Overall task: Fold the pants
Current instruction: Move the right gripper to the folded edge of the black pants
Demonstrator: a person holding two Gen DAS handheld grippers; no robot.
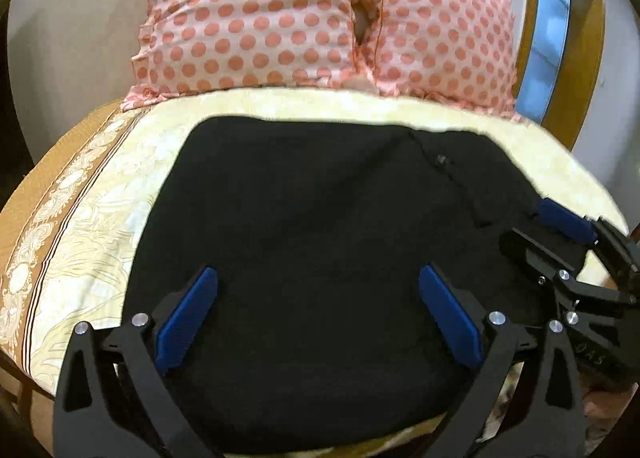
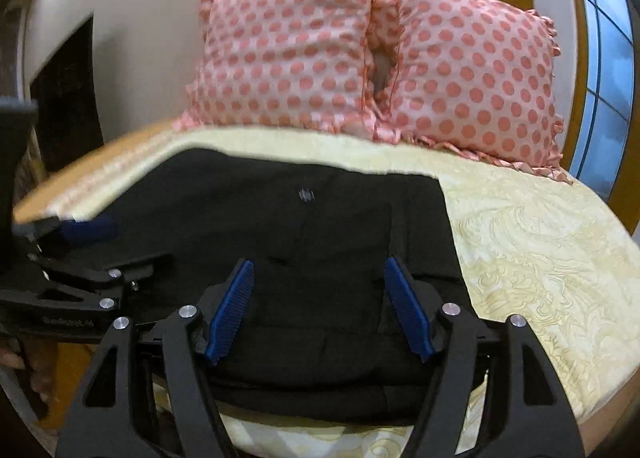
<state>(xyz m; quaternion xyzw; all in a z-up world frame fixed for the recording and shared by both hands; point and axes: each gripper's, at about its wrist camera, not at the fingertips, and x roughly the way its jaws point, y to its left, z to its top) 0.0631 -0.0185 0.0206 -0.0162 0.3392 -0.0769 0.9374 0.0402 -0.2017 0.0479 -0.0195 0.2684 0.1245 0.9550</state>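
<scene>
Black pants (image 1: 312,242) spread as a folded, roughly rectangular stack on the cream patterned bed (image 1: 92,225), near edge close to the mattress front, far edge short of two pink dotted pillows (image 1: 256,13) against the wall; placed flat, presumably to keep the layers even; left gripper (image 1: 320,318) poised above the near left part, jaws spread wide, nothing pinched; right gripper (image 2: 320,310) beside it over the near right part, jaws likewise apart and empty; both apparently released to let the fold settle; fold seemingly near complete.
</scene>
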